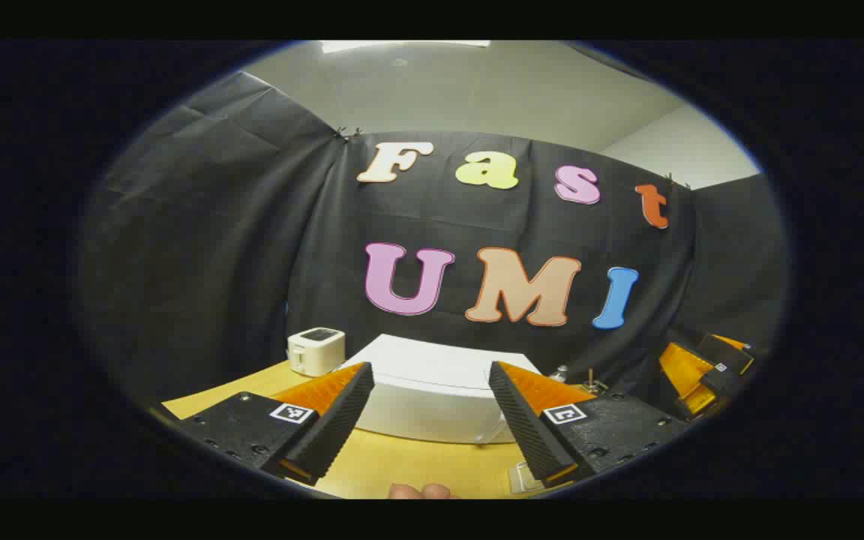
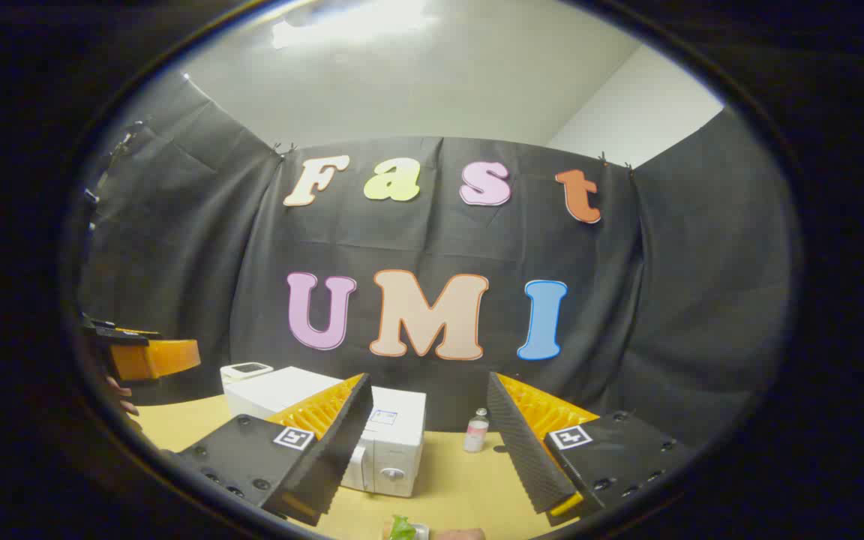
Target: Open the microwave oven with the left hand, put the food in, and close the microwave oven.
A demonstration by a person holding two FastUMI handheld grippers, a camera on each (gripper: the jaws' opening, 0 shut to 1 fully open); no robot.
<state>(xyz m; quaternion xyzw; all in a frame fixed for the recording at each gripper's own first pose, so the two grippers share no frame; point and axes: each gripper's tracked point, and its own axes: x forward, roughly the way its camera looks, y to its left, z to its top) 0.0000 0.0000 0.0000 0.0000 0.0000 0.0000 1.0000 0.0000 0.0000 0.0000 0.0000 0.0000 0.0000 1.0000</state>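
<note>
Both grippers held up and back from the work, nothing grabbed yet. Left gripper point(image 1: 432, 412) has its fingers spread wide with nothing between them, aimed straight at the white microwave point(image 1: 439, 390) at the back of the yellow table point(image 1: 417, 465), probably lined up that way because the left hand has to open the door. Right gripper point(image 2: 428, 442) is likewise spread and empty, parked off to the side; from its view the microwave point(image 2: 391, 442) sits left of centre with its door apparently still closed and a round knob low on the front. Food point(image 2: 402, 529) looks like the green leafy bit at the near table edge, below the right gripper, partly cut off, so hard to say what it sits on. Small white toaster-like appliance point(image 1: 316, 350) stands just left of the microwave, a little bottle point(image 2: 477, 431) to its right, both clear of the door swing as far as I can judge. Square black-and-white markers on the finger mounts; a small sticker on the microwave front, too tiny to read. No brand legible.
</note>
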